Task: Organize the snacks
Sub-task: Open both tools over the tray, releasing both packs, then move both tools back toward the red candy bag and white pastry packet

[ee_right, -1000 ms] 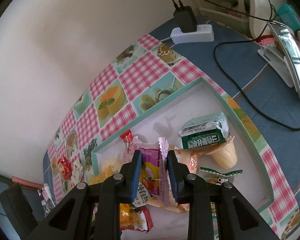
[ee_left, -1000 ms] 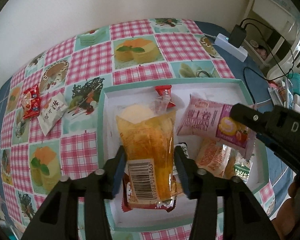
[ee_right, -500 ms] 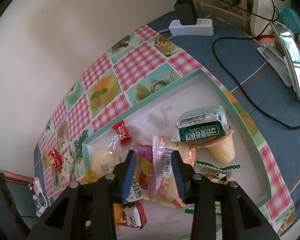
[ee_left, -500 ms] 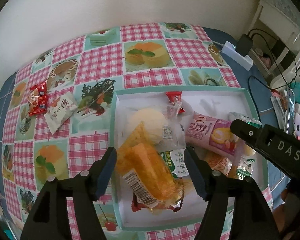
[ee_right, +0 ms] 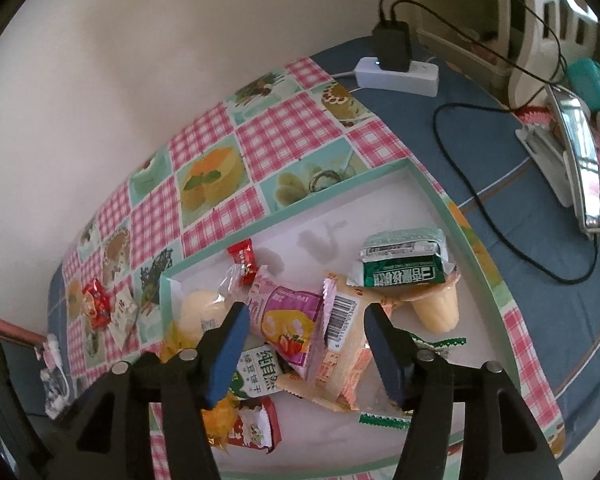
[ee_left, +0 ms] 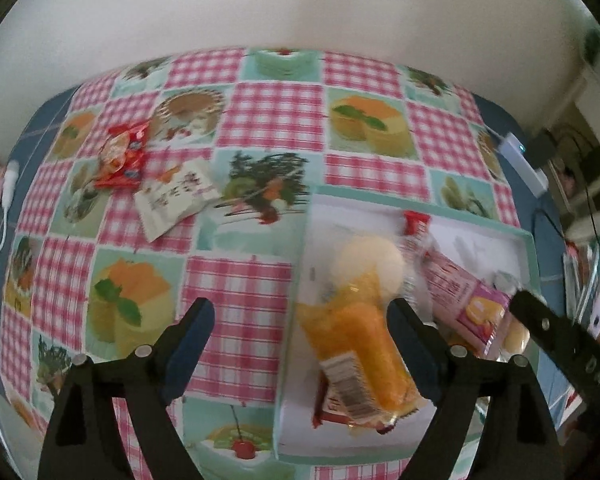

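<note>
Both grippers have let go since a second ago: the left gripper (ee_left: 300,340) has spread wide and swung left of the orange cake packet (ee_left: 360,354), which now lies in the tray (ee_right: 476,252) on a red wrapper. Its clear film shows a barcode label at the near end. The right gripper (ee_right: 304,354) is also wide, empty, above the pink packet (ee_right: 288,326), which rests among the other snacks. Two small packets (ee_left: 156,184) lie on the checked tablecloth (ee_left: 276,112), well apart from the tray.
</note>
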{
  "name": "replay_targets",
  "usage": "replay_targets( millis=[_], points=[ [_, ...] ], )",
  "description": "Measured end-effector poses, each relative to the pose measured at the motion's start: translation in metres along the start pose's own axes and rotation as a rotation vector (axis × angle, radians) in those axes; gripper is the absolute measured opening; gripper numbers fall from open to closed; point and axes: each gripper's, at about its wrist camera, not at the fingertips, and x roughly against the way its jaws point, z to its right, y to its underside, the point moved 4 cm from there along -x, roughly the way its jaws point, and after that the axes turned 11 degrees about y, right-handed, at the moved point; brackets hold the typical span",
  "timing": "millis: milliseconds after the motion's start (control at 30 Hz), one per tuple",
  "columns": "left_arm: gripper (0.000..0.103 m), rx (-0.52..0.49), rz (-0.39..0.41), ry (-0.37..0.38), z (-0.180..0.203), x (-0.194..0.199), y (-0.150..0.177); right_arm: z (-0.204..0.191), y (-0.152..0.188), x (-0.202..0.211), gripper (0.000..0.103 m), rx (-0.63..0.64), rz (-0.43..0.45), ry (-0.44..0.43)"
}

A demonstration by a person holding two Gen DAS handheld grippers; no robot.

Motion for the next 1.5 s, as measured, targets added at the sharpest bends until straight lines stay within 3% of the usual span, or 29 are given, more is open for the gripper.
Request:
replay_targets(
  millis=[500,1033,1500],
  points=[
    [0.092,0.268,-0.007,0.004,-0.086,0.004,-0.010,-0.037,0.016,-0.003,0.100,0.149,0.018,0.016],
    [0.093,0.446,0.069,-0.084,-0.175,0.026,-0.013,-0.080,0.028,0.003,0.103,0.242,0.062,0.020],
    [0.093,0.531,0.103,-0.082,-0.214,0.033,-0.010,-0.135,0.049,0.016,0.103,0.358,0.143,-0.024]
  ],
)
